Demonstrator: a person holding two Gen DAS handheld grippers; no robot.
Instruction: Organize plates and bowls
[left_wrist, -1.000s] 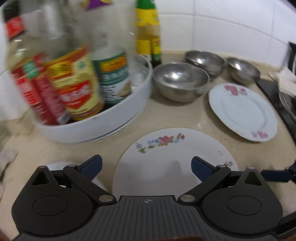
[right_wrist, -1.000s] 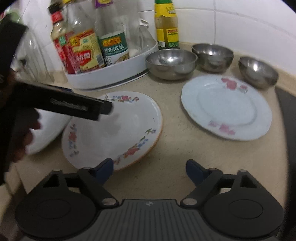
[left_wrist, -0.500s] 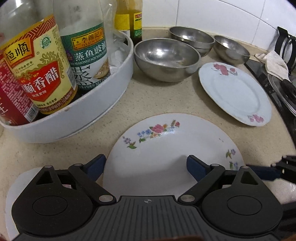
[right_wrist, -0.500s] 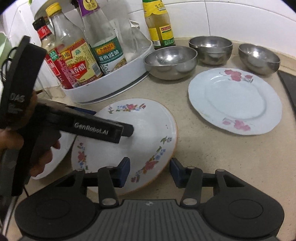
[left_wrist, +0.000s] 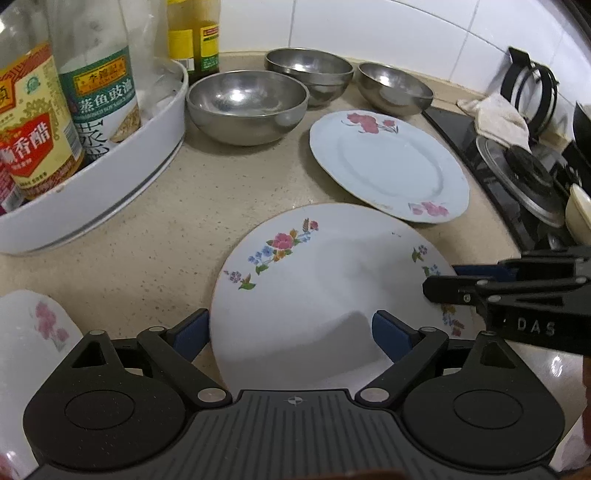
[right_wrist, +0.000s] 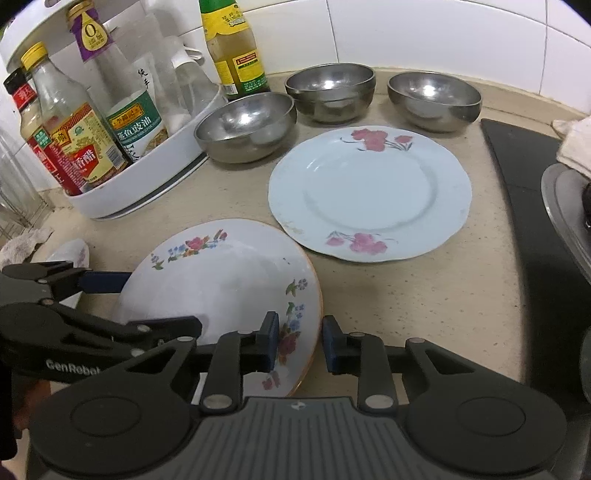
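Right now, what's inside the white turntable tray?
The white turntable tray holds sauce bottles: vinegar, steamed-fish soy sauce, a red-labelled one. Anything behind them is hidden.

2 hand-held grippers, one spread wide, one nearly closed

The left gripper (left_wrist: 291, 336) is held low and level, pointing forward, its 2 blue-padded fingers (left_wrist: 188, 332) set far apart with the jaws fully spread. The right gripper (right_wrist: 300, 345) comes in from the right side, across the left one's line, also low and tilted slightly downward. Its 2 pads (right_wrist: 269, 343) are drawn close together on either side of the plate (right_wrist: 221, 280) rim. Whether they actually press on it cannot be made out.
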